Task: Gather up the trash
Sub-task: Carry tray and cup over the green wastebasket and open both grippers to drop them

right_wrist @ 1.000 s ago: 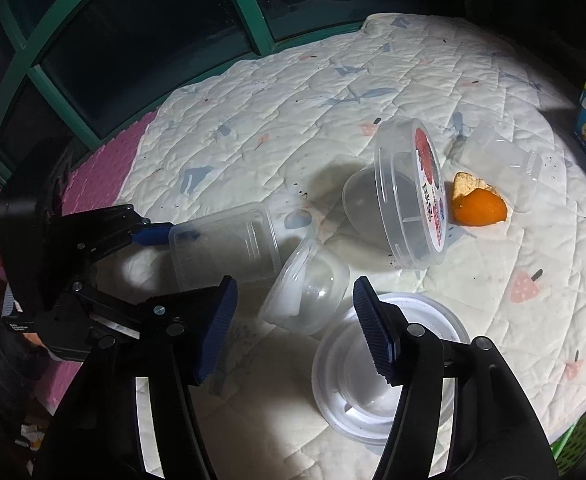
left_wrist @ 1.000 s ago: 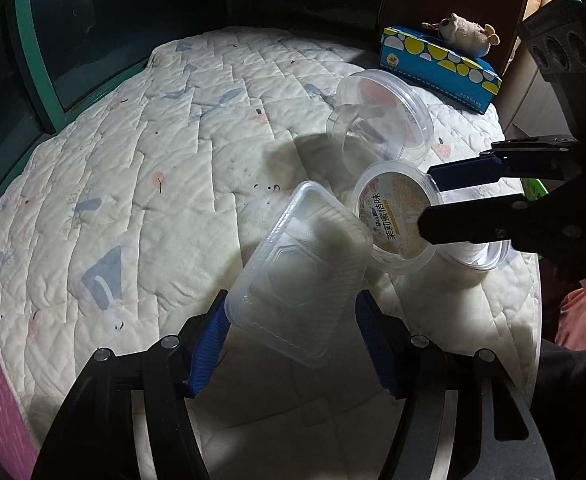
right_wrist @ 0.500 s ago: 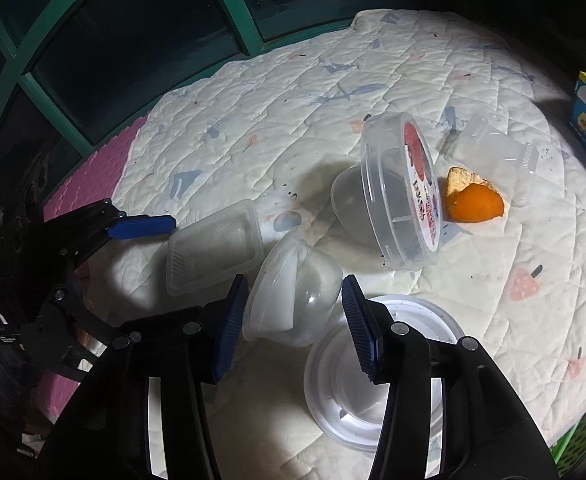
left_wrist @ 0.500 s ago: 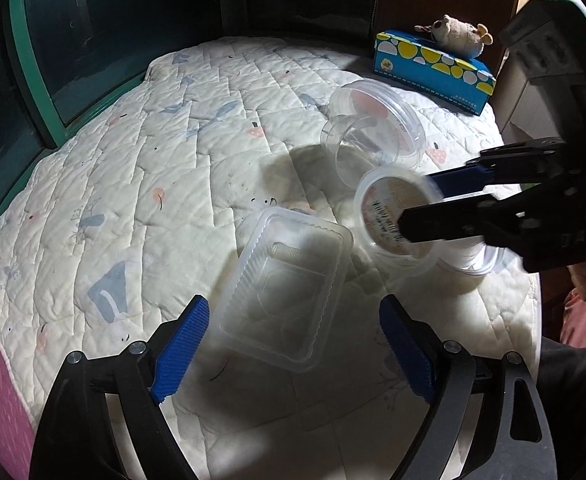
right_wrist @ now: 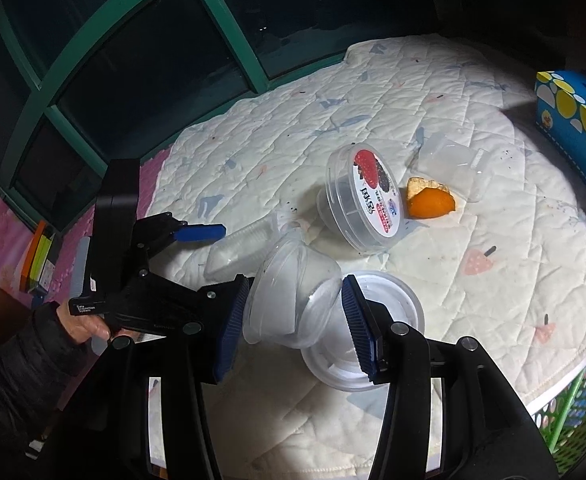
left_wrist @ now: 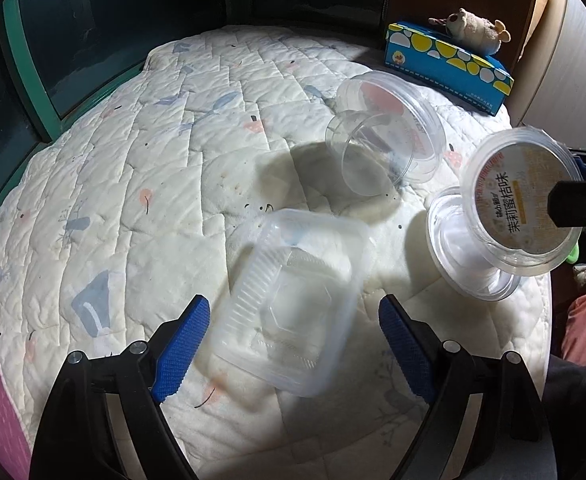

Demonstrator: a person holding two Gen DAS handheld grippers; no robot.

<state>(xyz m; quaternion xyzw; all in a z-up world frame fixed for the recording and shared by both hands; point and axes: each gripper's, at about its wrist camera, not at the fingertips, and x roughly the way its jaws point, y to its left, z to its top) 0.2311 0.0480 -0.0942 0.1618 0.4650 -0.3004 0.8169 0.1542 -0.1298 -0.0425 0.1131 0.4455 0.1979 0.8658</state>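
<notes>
My left gripper (left_wrist: 293,348) stands open on either side of a clear rectangular tray (left_wrist: 289,308) that lies on the quilt, and its pads do not touch the tray. My right gripper (right_wrist: 295,320) is shut on a clear round cup (right_wrist: 293,300) with a yellow printed lid (left_wrist: 521,204), held tilted above the bed. Under the cup sits a round white-lidded container (right_wrist: 377,312). Farther back lie a berry-label tub (right_wrist: 365,200) on its side, an orange peel (right_wrist: 429,202) and a small clear box (right_wrist: 453,164). The left gripper's blue finger (right_wrist: 199,233) shows beside the tray (right_wrist: 241,248).
A blue tissue box (left_wrist: 449,60) with a plush toy (left_wrist: 473,28) on it stands at the quilt's far right. A green mesh basket (right_wrist: 573,400) is below the bed's right edge. Dark green-framed windows line the far side. A sleeved hand (right_wrist: 89,324) holds the left gripper.
The left gripper's jaws widened and let go of the clear tray, which now lies on the quilt. The right gripper shut on the round cup and lifted it to the right.
</notes>
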